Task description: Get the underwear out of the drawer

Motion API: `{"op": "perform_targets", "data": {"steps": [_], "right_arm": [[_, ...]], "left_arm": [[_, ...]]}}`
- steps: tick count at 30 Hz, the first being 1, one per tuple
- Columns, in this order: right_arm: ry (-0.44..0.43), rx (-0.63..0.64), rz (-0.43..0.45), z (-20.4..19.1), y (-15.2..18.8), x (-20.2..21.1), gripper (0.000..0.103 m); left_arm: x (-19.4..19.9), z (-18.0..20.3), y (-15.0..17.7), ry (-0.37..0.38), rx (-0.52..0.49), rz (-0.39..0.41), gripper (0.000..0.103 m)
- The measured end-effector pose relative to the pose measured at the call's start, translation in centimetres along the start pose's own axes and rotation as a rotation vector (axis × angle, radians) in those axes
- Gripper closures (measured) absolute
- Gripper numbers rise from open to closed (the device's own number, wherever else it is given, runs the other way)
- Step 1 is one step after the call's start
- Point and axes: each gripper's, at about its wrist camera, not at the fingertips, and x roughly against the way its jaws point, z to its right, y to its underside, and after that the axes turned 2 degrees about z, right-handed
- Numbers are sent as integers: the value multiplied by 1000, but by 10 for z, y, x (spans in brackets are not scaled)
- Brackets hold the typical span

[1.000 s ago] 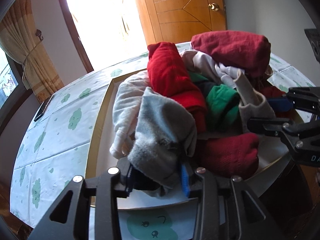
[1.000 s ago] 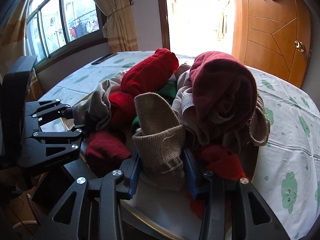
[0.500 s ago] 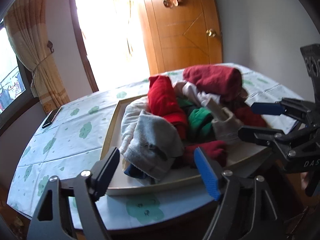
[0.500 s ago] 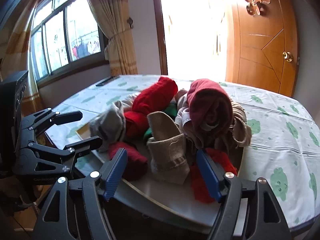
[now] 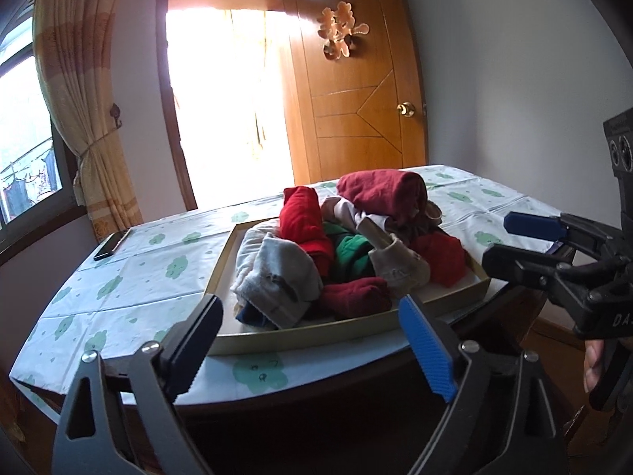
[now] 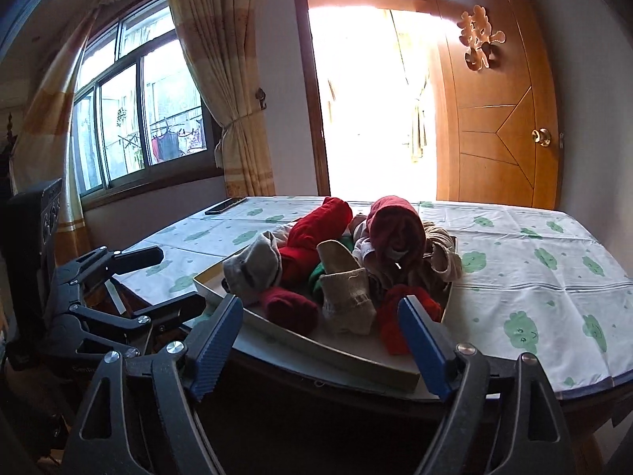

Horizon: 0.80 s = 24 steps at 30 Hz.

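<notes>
A shallow cream-coloured drawer (image 5: pixel 221 265) sits on a worktop (image 5: pixel 130 277) covered with a pale cloth printed with green clouds, and it is heaped with rolled and bunched underwear and other small soft garments. From the left wrist view the heap shows a grey roll (image 5: pixel 283 281) nearest the front, a bright red roll (image 5: pixel 302 217) behind it, a green piece (image 5: pixel 352 253) in the middle, a beige knit piece (image 5: pixel 395 261), a dark red bundle (image 5: pixel 381 194) on top at the back, and a small maroon roll (image 5: pixel 356 297) low at the front. The left hand-held gripper (image 5: pixel 310 340) hangs just in front of the drawer with its jaws spread wide, having just been opening, and nothing lies between them. The right hand-held gripper (image 6: pixel 320 340) is likewise spread and empty, its jaws just opened, with the beige piece (image 6: pixel 346 297) lying beyond its tips. These garments look light, soft and floppy, likely to sag and unroll when lifted, and neighbours may cling and drag along. A sensible hold is a pinch across the thick middle of one roll on the outside of the heap, such as the grey or beige one, rather than a loose edge.
</notes>
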Motion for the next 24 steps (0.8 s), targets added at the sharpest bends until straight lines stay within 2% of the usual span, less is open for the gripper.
{"op": "perform_targets", "data": {"steps": [24], "right_arm": [[-25, 4, 28, -11, 5, 13, 20]], "left_arm": [[10, 1, 10, 0, 27, 9, 10]]}}
